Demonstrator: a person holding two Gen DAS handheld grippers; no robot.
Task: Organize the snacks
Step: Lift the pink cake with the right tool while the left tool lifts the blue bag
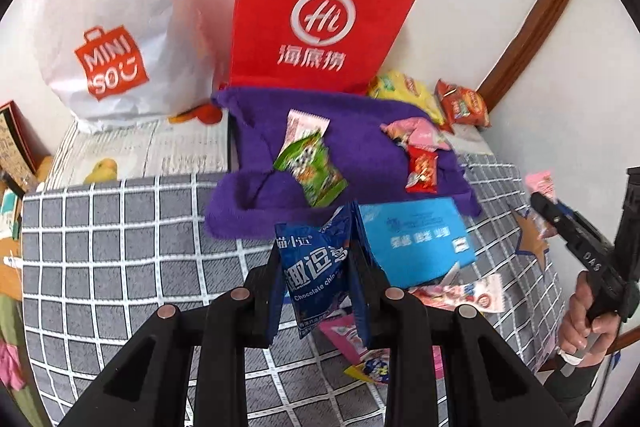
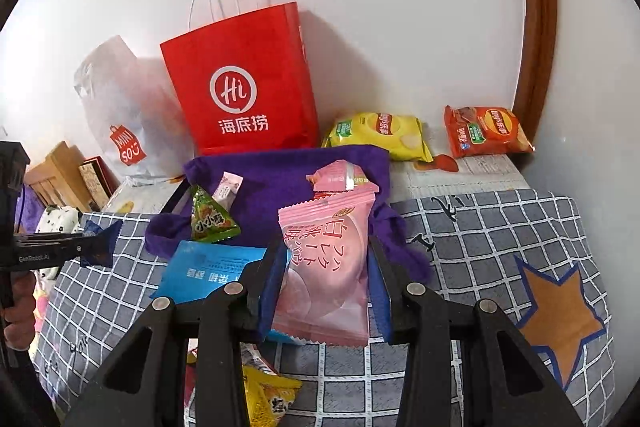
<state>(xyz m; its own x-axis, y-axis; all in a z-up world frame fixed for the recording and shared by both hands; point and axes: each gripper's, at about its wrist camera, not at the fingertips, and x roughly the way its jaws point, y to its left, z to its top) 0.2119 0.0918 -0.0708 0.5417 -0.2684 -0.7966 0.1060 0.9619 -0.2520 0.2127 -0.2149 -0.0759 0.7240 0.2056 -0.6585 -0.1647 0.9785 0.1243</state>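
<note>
At the bottom center of the left wrist view, the left gripper [image 1: 314,277] is closed on a dark blue chocolate-chip cookie packet [image 1: 316,267], its fingers pressing the wrapper from both sides so the packet hangs above the grey checked cloth [image 1: 120,247]. In the right wrist view, the right gripper [image 2: 324,279] likewise clamps a pink snack packet [image 2: 326,267] printed with pale lettering, held upright at lower center of the frame.

Behind both, at mid-frame, a purple cloth bag [image 1: 360,147] lies slumped on the surface. On it sit a green triangular snack [image 1: 310,167], a small white-and-pink wrapper [image 1: 306,125] touching the green one's upper edge, a red candy packet [image 1: 422,169] and a cluster of pink wrappers [image 1: 416,135]. A light blue flat packet [image 1: 416,239] lies just in front of the bag, partly hidden by the held cookie packet.

A red paper bag [image 2: 244,87] with white handles stands against the wall at upper center, with a white Miniso plastic bag [image 2: 120,115] to its left. To the right of the red bag, a yellow chip bag [image 2: 384,131] and an orange chip bag [image 2: 484,131] rest near the wall. An orange star with a blue outline [image 2: 560,315] marks the cloth at lower right. More wrapped snacks [image 1: 460,295] lie scattered at lower right of the left wrist view.
</note>
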